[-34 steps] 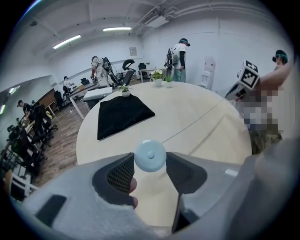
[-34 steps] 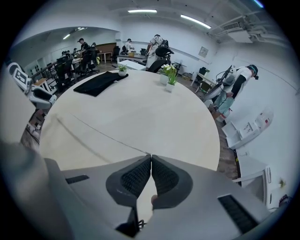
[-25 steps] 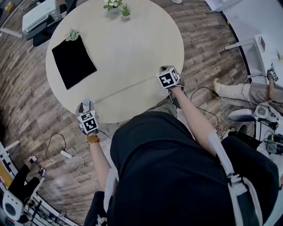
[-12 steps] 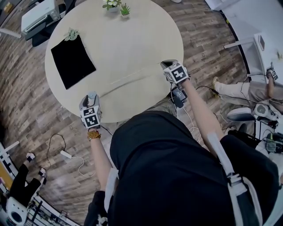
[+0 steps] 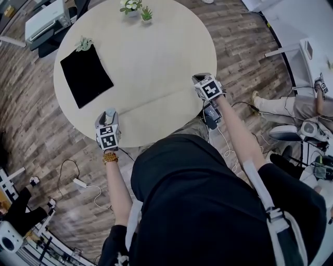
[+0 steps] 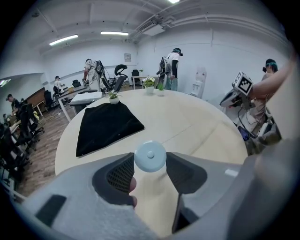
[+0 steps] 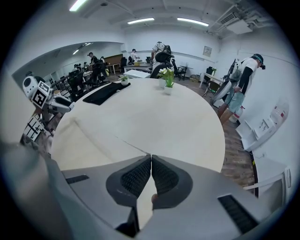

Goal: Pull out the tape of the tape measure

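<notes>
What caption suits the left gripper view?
Left gripper holds the tape measure at the table, tape stretched toward the right gripper.

Comes to one round tabletop (image 5: 156, 52), one black mat (image 5: 86, 72), three small potted plants (image 5: 131, 5) (image 5: 147, 13) (image 5: 84, 41), one pale round tape measure (image 6: 150, 156) with one thin tape (image 5: 156, 99), and two grippers (image 5: 108, 114) (image 5: 197, 79).

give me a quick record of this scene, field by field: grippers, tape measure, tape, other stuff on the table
left gripper: shut on the round tape measure
right gripper: shut on the end of the tape
tape: pulled out, stretched over the table from one gripper to the other
table: round, pale
other things: black cloth on the far left, potted plants at the far edge
</notes>
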`<action>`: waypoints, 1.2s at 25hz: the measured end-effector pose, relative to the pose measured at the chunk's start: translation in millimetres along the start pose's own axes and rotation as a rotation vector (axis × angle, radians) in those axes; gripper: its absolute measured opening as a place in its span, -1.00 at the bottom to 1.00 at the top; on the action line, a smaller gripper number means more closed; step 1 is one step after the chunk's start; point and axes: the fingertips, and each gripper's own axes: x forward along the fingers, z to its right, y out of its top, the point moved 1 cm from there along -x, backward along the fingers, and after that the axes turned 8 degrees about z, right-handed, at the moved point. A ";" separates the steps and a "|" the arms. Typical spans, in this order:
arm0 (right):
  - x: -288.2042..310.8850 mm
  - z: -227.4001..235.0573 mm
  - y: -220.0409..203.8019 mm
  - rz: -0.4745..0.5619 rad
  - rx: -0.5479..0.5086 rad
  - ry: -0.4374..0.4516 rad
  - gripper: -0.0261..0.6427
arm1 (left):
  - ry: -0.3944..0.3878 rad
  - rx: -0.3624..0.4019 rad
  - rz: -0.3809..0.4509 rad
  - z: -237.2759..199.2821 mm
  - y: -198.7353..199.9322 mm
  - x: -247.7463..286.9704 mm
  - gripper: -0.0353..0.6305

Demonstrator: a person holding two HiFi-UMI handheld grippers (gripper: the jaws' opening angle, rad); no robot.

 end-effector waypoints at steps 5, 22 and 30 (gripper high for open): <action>10.3 4.1 -5.3 -0.020 -0.006 0.009 -0.90 | 0.000 0.020 -0.020 2.2 -10.6 9.2 -0.22; 46.6 -2.2 -41.9 -0.149 -0.002 0.048 -0.89 | -0.010 -0.005 -0.116 2.6 -43.7 34.2 -0.22; 55.2 -2.5 -50.1 -0.177 0.015 0.047 -0.89 | -0.012 -0.039 -0.126 3.6 -48.2 40.1 -0.22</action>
